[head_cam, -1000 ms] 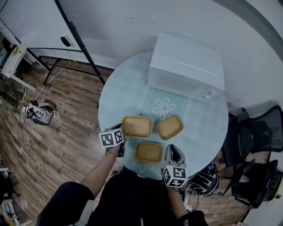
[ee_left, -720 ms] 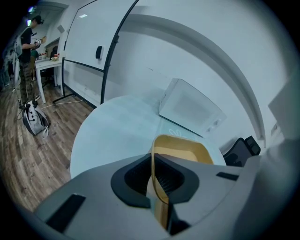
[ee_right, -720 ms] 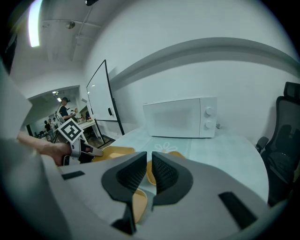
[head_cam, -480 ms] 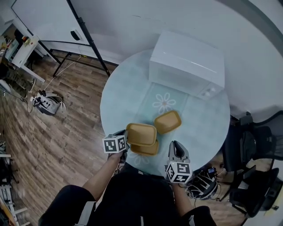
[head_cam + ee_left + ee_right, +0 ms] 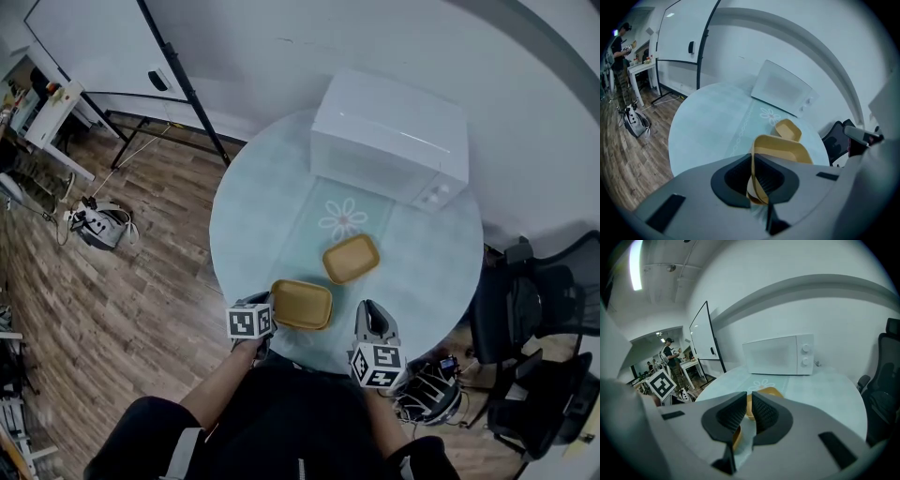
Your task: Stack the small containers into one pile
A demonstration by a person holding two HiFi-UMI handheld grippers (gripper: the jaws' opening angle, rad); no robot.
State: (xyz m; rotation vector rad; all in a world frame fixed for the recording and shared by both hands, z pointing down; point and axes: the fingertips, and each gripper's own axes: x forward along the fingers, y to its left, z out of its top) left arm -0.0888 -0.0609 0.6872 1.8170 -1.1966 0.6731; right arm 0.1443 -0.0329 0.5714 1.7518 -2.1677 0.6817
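One second back: three yellow containers lay apart on the desk, the left-hand one at the tip of my left gripper.
Half a second back: that container hung skewed over the near one, both outlines showing.
Now: held container sits square over the near one. The head view shows a single outline, with the lower one hidden.
Left gripper: pinching the held container's near rim wall, one pad on either face.
Held container vs. left gripper: directly ahead of the jaws, by the desk's near edge.
Far container: unmoved, just beyond the pile toward the microwave, apart from both.
Right gripper: pressed almost together, nothing pinched. It is right of the pile, not touching.
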